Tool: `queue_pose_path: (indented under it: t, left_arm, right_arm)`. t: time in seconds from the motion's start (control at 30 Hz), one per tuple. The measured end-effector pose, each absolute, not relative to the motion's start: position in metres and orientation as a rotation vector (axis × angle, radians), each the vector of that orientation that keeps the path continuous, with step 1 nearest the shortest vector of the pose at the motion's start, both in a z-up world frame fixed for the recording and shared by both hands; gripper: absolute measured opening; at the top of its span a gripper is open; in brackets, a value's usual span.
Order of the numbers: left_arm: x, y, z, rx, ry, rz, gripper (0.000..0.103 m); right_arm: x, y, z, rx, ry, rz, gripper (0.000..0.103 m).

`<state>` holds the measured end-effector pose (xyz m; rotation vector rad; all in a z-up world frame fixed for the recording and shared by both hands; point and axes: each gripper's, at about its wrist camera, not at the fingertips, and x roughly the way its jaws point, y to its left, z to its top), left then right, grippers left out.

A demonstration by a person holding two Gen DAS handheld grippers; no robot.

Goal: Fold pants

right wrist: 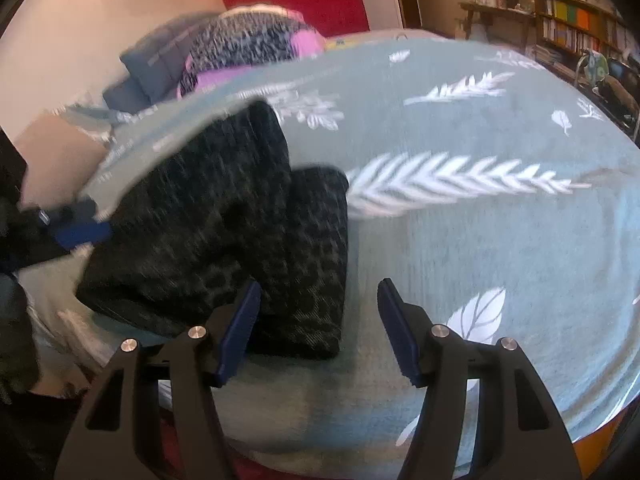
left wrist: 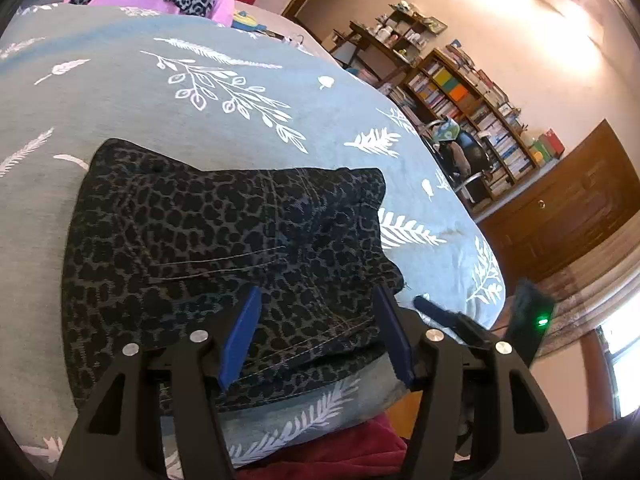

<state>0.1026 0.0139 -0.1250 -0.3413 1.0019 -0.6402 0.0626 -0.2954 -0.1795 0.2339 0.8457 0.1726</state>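
Pants [left wrist: 224,248]: laid folded into a compact stack on the bed cover [left wrist: 200,92], near its front edge, so the layers are kept flat.
Left gripper [left wrist: 316,336]: held released above the stack's near edge; nothing is clamped.
Right gripper [right wrist: 318,328]: released, held beside the stack over bare cover.
Progress: folding is judged nearly finished.
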Motion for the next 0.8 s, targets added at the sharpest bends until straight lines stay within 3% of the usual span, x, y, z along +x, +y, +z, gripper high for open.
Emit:
queue_pose_path:
  t: [0.27,0.37,0.43,0.53,0.6,0.8]
  left_arm:
    - [0.101,0.031,-0.125,-0.365,0.989,-0.613,0.063]
    - [0.1,0.035,-0.127,-0.37,0.994,-0.604,0.063]
    - [0.099,0.039,-0.128,-0.376,0.996,-0.598,0.063]
    - [0.101,0.044,-0.127,-0.387,0.991,-0.586,0.063]
    - [0.103,0.048,-0.128,-0.392,0.99,-0.577,0.063]
    - [0.109,0.052,-0.127,-0.4,0.989,-0.572,0.063]
  right_arm:
    - [0.076,-0.286,-0.152,0.41,0.757,0.319,0.06]
    - [0.093,-0.269,-0.159,0.372,0.818,0.32,0.052]
    - [0.099,-0.263,-0.164,0.36,0.853,0.317,0.032]
    - [0.097,-0.259,-0.162,0.347,0.838,0.329,0.016]
    - [0.088,-0.259,-0.149,0.352,0.8,0.366,0.01]
    - [0.058,-0.26,-0.131,0.354,0.81,0.447,0.009]
